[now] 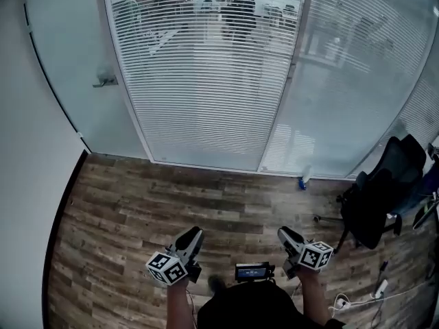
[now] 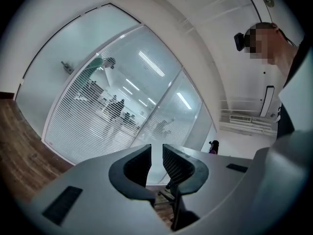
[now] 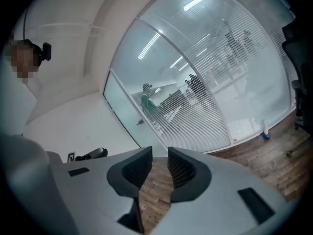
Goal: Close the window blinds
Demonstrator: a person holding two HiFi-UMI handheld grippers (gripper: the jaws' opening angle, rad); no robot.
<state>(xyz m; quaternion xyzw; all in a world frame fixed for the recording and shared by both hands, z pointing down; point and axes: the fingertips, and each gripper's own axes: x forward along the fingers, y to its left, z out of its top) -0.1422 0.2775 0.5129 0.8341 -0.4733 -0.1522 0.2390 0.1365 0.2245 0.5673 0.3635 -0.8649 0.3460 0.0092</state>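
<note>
Blinds (image 1: 206,94) at twelve o'clock are well off, so I should step closer before reaching, my left gripper (image 1: 193,236) closed empty, my right gripper (image 1: 286,236) narrowly parted, empty.

- The blinds (image 1: 206,81) hang across the middle panel of a glass wall (image 1: 343,115), which runs along the far side of the floor (image 1: 206,197).
- A door handle (image 1: 104,81) sits on the panel left of the blinds.
- People (image 1: 236,9) are behind the blinds, beyond the glass.
- A bottle (image 1: 304,179) stands on the floor at the foot of the glass wall, right of the blinds.
- A chair (image 1: 381,197) stands further right, near the bottle and in front of the glass.
- A power strip (image 1: 379,290) lies on the floor on the near side of the chair.
- The left gripper (image 1: 195,233) and the right gripper (image 1: 282,234) are side by side over the near floor, well apart from the glass wall.
</note>
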